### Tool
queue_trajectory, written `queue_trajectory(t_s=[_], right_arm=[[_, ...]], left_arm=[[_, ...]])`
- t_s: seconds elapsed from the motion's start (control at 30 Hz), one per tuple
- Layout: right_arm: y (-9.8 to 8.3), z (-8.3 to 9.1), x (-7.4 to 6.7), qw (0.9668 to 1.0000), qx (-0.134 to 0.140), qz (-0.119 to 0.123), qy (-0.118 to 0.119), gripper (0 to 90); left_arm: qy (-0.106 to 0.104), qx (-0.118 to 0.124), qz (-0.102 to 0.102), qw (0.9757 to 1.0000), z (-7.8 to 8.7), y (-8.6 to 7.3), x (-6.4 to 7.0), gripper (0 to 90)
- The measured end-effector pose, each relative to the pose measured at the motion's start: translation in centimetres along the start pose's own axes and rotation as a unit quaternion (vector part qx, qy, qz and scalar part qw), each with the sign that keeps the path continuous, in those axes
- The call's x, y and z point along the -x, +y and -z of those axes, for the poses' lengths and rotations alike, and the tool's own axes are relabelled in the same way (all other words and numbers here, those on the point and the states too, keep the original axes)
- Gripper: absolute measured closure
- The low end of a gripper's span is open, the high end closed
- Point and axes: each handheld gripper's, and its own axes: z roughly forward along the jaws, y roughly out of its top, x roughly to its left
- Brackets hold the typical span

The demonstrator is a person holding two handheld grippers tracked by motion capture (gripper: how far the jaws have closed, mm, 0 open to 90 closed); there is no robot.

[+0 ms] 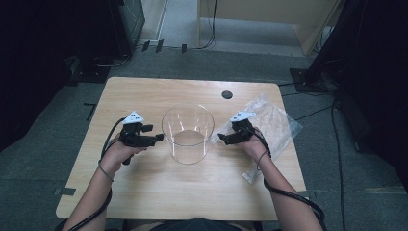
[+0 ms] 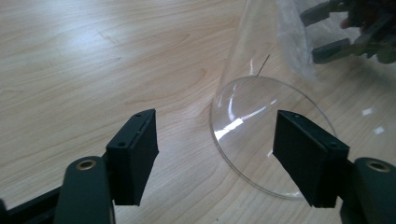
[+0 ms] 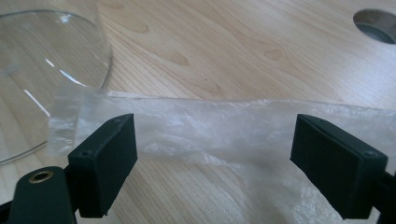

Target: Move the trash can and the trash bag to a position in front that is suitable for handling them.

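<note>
A clear round container [image 1: 187, 134] stands upright in the middle of the wooden table [image 1: 159, 197]. To its right a clear plastic bag [image 1: 275, 126] lies flat. My left gripper [image 1: 158, 139] is held just left of the container, open, with nothing between its jaws. In the left gripper view the container's base [image 2: 261, 130] lies just ahead of the left gripper [image 2: 215, 126]. My right gripper [image 1: 222, 138] hovers over the bag's near-left edge, pointing at the container. In the right gripper view the right gripper [image 3: 212, 135] is wide open and the bag's edge [image 3: 224, 123] runs between its pads without being pinched.
A round cable hole [image 1: 227, 95] sits in the table's far side, also seen as the hole [image 3: 379, 25] in the right gripper view. Cables trail from both grippers along the forearms. Dark equipment and floor cables surround the table. Bare wood lies in front of the container.
</note>
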Motion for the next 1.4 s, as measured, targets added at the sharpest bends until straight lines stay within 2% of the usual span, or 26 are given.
queue_trajectory(t_s=[0.1, 0.27, 0.4, 0.53, 0.57, 0.63, 0.67, 0.7, 0.73, 0.77, 0.8, 0.83, 0.87, 0.9, 0.93, 1.0, 1.03, 1.07, 1.1, 1.2, 1.33, 1.37, 1.4], right_arm=[[-0.2, -0.3, 0.1, 1.0000, -0.004, -0.004, 0.000, 14.7], [-0.7, -1.1, 0.5, 0.9998, -0.017, 0.000, -0.003, 14.5], [-0.8, -1.2, 0.7, 0.9998, -0.013, -0.017, -0.003, 14.8], [-0.9, -1.2, 0.7, 0.9997, -0.005, -0.023, -0.009, 17.5], [-0.9, -1.2, 0.7, 0.9996, -0.004, -0.024, -0.011, 19.7], [-1.0, -1.1, 0.7, 0.9990, 0.006, -0.038, -0.023, 31.8], [-1.0, -1.1, 0.7, 0.9990, 0.006, -0.038, -0.023, 31.8], [-1.0, -1.1, 0.8, 0.9986, 0.009, -0.043, -0.030, 37.9], [-1.0, -1.1, 0.8, 0.9986, 0.009, -0.043, -0.030, 37.9], [-0.9, -1.1, 0.9, 0.9981, 0.013, -0.049, -0.036, 45.3], [-0.9, -1.1, 0.9, 0.9981, 0.013, -0.049, -0.036, 45.3], [-0.9, -1.1, 0.8, 0.9978, 0.016, -0.052, -0.039, 52.3], [-0.9, -1.1, 0.8, 0.9978, 0.016, -0.052, -0.039, 52.3], [-0.8, -1.2, 0.7, 0.9977, 0.017, -0.053, -0.039, 60.4], [-0.8, -1.2, 0.7, 0.9977, 0.017, -0.053, -0.039, 60.4], [-0.7, -1.2, 0.6, 0.9976, 0.019, -0.053, -0.040, 68.9], [-0.6, -1.3, 0.5, 0.9975, 0.017, -0.056, -0.041, 78.2], [-0.6, -1.3, 0.5, 0.9975, 0.017, -0.056, -0.041, 78.2], [-0.4, -1.3, 0.4, 0.9975, 0.014, -0.056, -0.041, 86.0], [-0.3, -1.2, 0.2, 0.9971, 0.007, -0.065, -0.039, 89.2], [-0.2, -1.1, 0.0, 0.9968, 0.001, -0.071, -0.038, 89.9], [0.2, -0.7, 0.1, 0.9955, 0.008, -0.090, -0.027, 90.0], [0.4, -0.5, 0.1, 0.9951, 0.011, -0.095, -0.022, 90.0]], left_arm=[[-0.009, 0.000, 0.007, 0.9999, 0.0, -0.1, 0.0, 32.7], [-0.005, 0.001, 0.008, 1.0000, 0.1, -0.2, -0.2, 34.0], [-0.001, 0.007, 0.007, 0.9999, 0.2, -0.2, -0.3, 33.9], [-0.001, 0.009, 0.009, 0.9999, 0.3, -0.2, -0.3, 34.0], [-0.002, 0.008, 0.008, 0.9999, 0.3, -0.3, -0.3, 34.0], [-0.003, 0.009, 0.008, 0.9999, 0.2, -0.3, -0.2, 34.0], [-0.003, 0.009, 0.008, 0.9999, 0.2, -0.3, -0.2, 33.9], [-0.005, 0.008, 0.005, 0.9999, 0.2, -0.3, -0.1, 33.9], [-0.005, 0.008, 0.005, 0.9999, 0.2, -0.3, -0.1, 33.9], [-0.006, 0.008, 0.005, 0.9999, 0.1, -0.3, 0.0, 33.9], [-0.006, 0.008, 0.005, 0.9999, 0.1, -0.3, 0.0, 33.9], [-0.007, 0.007, 0.000, 1.0000, 0.1, -0.3, 0.1, 33.8], [-0.007, 0.007, 0.000, 1.0000, 0.1, -0.3, 0.1, 33.8], [-0.007, 0.008, -0.002, 0.9999, 0.1, -0.2, 0.1, 33.8], [-0.007, 0.008, -0.002, 0.9999, 0.1, -0.2, 0.1, 33.8], [-0.007, 0.011, -0.001, 0.9999, 0.2, -0.2, 0.2, 33.9], [-0.008, 0.013, 0.000, 0.9999, 0.3, -0.1, 0.2, 33.9], [-0.008, 0.013, 0.000, 0.9999, 0.3, -0.1, 0.2, 33.9], [-0.008, 0.014, -0.002, 0.9999, 0.4, 0.0, 0.2, 33.8], [-0.009, 0.019, 0.006, 0.9998, 0.6, 0.2, 0.2, 32.4], [-0.006, 0.021, -0.003, 0.9998, 1.0, 0.4, 0.3, 32.3], [-0.009, 0.024, -0.006, 0.9997, 1.2, 0.6, 0.4, 32.3], [-0.009, 0.025, -0.008, 0.9996, 1.4, 0.8, 0.4, 32.3]])
